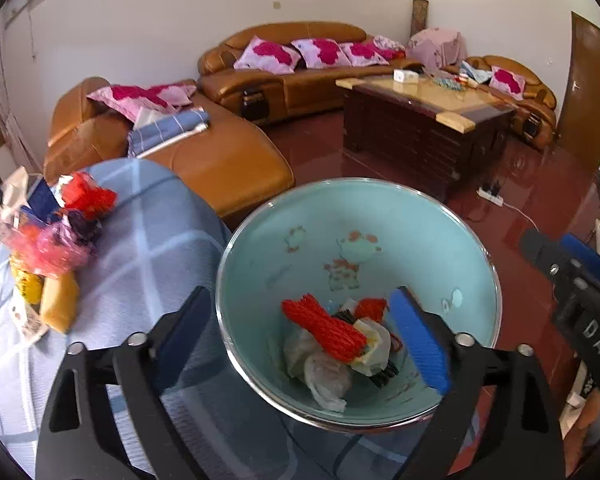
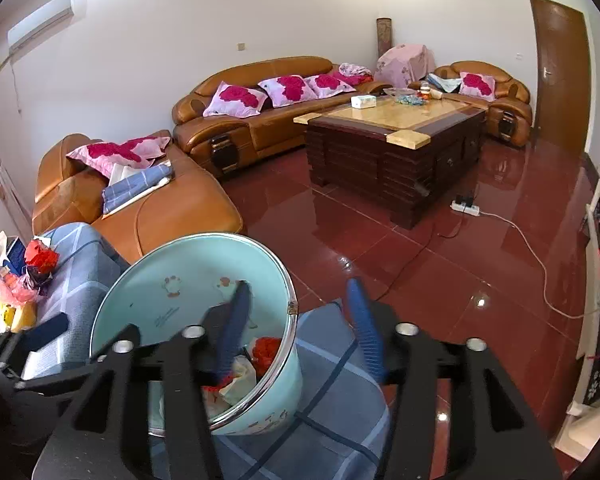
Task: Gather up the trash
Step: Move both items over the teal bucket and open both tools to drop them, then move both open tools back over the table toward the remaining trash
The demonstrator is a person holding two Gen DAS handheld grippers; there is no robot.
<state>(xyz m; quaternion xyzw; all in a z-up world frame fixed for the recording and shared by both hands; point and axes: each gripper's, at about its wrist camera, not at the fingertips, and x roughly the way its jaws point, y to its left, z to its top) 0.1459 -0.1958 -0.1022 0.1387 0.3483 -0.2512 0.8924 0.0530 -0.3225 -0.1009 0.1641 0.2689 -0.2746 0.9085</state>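
A light blue enamel basin (image 1: 472, 264) with a metal rim stands on a table with a blue checked cloth (image 1: 148, 248). It holds red foam netting (image 1: 324, 328), crumpled white wrappers (image 1: 324, 376) and other scraps. My left gripper (image 1: 304, 332) is open, its fingers straddling the basin's near rim. A pile of loose trash (image 1: 56, 224) lies at the table's left. My right gripper (image 2: 300, 328) is open and empty, straddling the right rim of the basin (image 2: 156, 284); it also shows at the right edge of the left wrist view (image 1: 572, 280).
Orange leather sofas (image 2: 260, 112) with pink cushions line the far wall. A dark wooden coffee table (image 2: 396, 148) stands on the red tiled floor (image 2: 440, 264). A power strip with a white cable (image 2: 466, 207) lies on the floor. A brown door (image 2: 560, 72) is at the right.
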